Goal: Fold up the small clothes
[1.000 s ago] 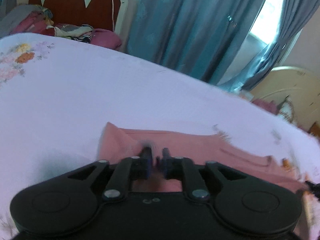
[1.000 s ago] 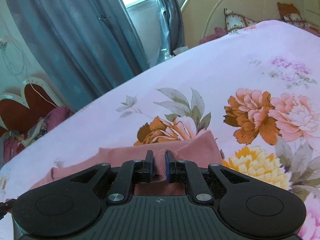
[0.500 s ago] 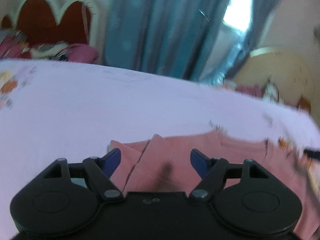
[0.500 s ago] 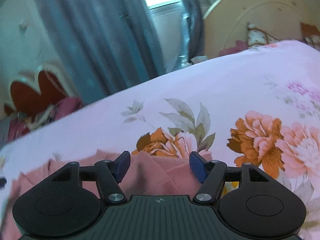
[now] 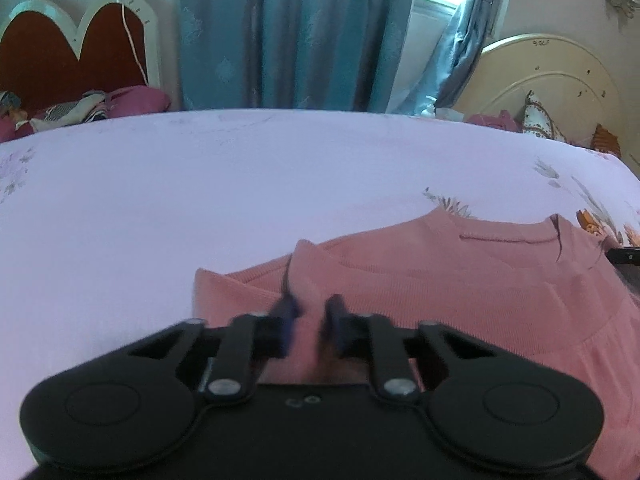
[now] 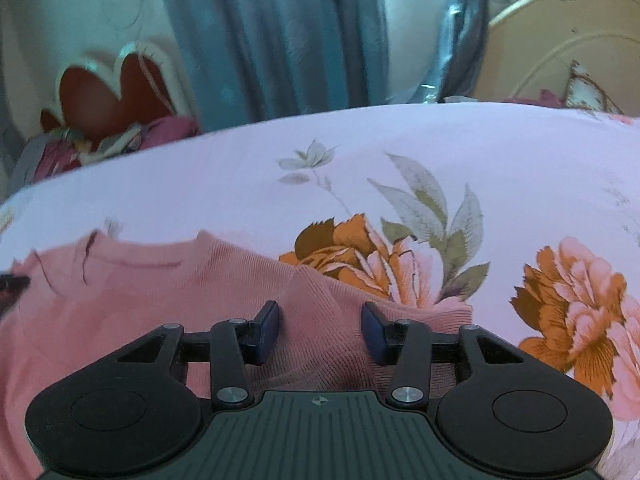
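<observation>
Pink sweater (image 5: 460, 280) lies crosswise under both grippers: left gripper (image 5: 310, 320) jaws nearly together over cloth, blurred; right gripper (image 6: 320, 330) jaws apart.

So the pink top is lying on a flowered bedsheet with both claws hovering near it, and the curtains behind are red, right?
Not quite: the curtains are blue, as the left wrist view shows. The rest holds: the pink top lies on the flowered bedsheet, with the left claw and right claw near it.

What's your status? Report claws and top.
Left claw nearly shut over pink top, blurred. Right claw open above it. Top flat on bed. Nothing blocking.
</observation>
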Tool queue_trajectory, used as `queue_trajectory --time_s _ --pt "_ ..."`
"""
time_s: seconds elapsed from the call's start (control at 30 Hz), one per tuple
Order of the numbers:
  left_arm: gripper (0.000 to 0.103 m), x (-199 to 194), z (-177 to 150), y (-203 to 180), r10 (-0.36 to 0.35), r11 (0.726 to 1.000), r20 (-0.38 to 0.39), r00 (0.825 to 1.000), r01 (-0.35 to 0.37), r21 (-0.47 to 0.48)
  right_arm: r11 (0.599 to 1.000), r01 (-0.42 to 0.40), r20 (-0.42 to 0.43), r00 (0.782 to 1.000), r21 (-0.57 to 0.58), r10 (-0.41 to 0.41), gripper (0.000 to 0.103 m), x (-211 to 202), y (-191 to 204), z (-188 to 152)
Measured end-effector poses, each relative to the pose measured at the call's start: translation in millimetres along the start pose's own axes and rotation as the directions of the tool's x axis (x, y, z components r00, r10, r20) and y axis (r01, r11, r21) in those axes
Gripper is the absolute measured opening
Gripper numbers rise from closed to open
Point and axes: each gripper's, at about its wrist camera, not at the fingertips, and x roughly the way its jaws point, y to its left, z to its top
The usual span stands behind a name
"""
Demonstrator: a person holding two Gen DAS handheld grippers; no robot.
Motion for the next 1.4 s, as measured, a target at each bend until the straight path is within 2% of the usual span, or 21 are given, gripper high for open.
queue_trajectory --time_s 0.13,0.2,0.27,0.3,0.5,0.67,0.73,0.83,0.9,0.93,1.1,1.23,1.3,1.33,1.37,1.4 --pt "0.008 -10.2 -2.1 -5.0 0.005 1.0 0.068 0.998 -0.006 0.014 0.999 0.0 0.038 0.999 -0.041 0.002 0.008 -7.7 7.1 -3.3" --pt "0.008 -26.9 -0.8 -3.7 0.03 0.999 0.165 0.986 -0.026 -0.027 1.0 0.015 0.138 0.99 0.009 -0.016 0.007 -23.7 3.9 -2.8" --pt "0.008 -37.1 3.4 2.5 0.078 0.994 0.234 0.969 -0.056 -0.097 0.992 0.019 0.241 0.969 0.121 -0.048 0.007 -40.8 -7.4 1.0" --pt "0.008 -34.3 4.8 3.4 0.096 0.991 0.232 0.968 -0.072 -0.109 0.986 0.042 0.257 0.963 0.159 -0.082 0.007 -41.7 -12.1 1.5" --pt "0.008 -1.8 -4.1 -12.9 0.193 0.98 0.151 0.969 -0.183 -0.081 0.973 0.162 0.123 0.975 0.165 -0.183 0.007 -3.1 -9.8 -13.2" --pt "0.01 7.8 -11.1 -19.7 0.242 0.97 0.113 0.964 -0.242 -0.015 0.967 0.222 0.118 0.965 0.122 -0.236 0.007 2.0 -7.1 -16.3" --pt "0.015 6.6 -8.8 -19.9 0.257 0.966 0.112 0.96 -0.26 0.011 0.965 0.218 0.119 0.965 0.142 -0.236 0.007 -2.2 -10.7 -17.5" --pt "0.032 1.7 -10.3 -20.9 0.271 0.961 0.118 0.955 -0.275 0.02 0.963 0.204 0.142 0.963 0.178 -0.23 0.007 -16.8 -14.5 -19.6" --pt "0.062 -5.2 -11.6 -17.9 0.272 0.962 0.128 0.954 -0.274 -0.004 0.965 0.191 0.157 0.963 0.18 -0.22 0.007 -26.5 -11.5 -19.1" --pt "0.067 -8.8 -12.4 -17.2 0.274 0.962 0.136 0.952 -0.274 -0.02 0.966 0.183 0.163 0.963 0.18 -0.213 0.007 -31.2 -9.6 -20.1" --pt "0.068 -28.2 -13.2 -21.9 0.251 0.968 0.149 0.956 -0.25 -0.027 0.979 0.142 0.169 0.971 0.147 -0.167 0.007 -47.8 14.7 -19.8" --pt "0.068 -44.7 -15.2 -42.3 0.229 0.973 0.145 0.963 -0.229 -0.011 0.983 0.106 0.17 0.977 0.149 -0.131 0.008 -49.2 34.1 -21.8" --pt "0.068 -49.9 -17.1 -55.5 0.209 0.977 0.147 0.967 -0.213 0.011 0.985 0.097 0.174 0.977 0.142 -0.121 0.034 -50.5 45.8 -23.4" --pt "0.068 -51.8 -18.3 -62.2 0.19 0.981 0.144 0.971 -0.195 0.02 0.986 0.091 0.184 0.976 0.14 -0.116 0.069 -51.6 51.9 -24.4" --pt "0.068 -53.0 -19.2 -68.3 0.174 0.983 0.143 0.974 -0.18 0.027 0.987 0.09 0.207 0.972 0.13 -0.116 0.076 -54.3 58.7 -25.8" --pt "0.068 -54.3 -20.2 -74.8 0.162 0.985 0.144 0.976 -0.168 0.032 0.99 0.089 0.217 0.97 0.109 -0.111 0.076 -56.0 66.2 -26.7"
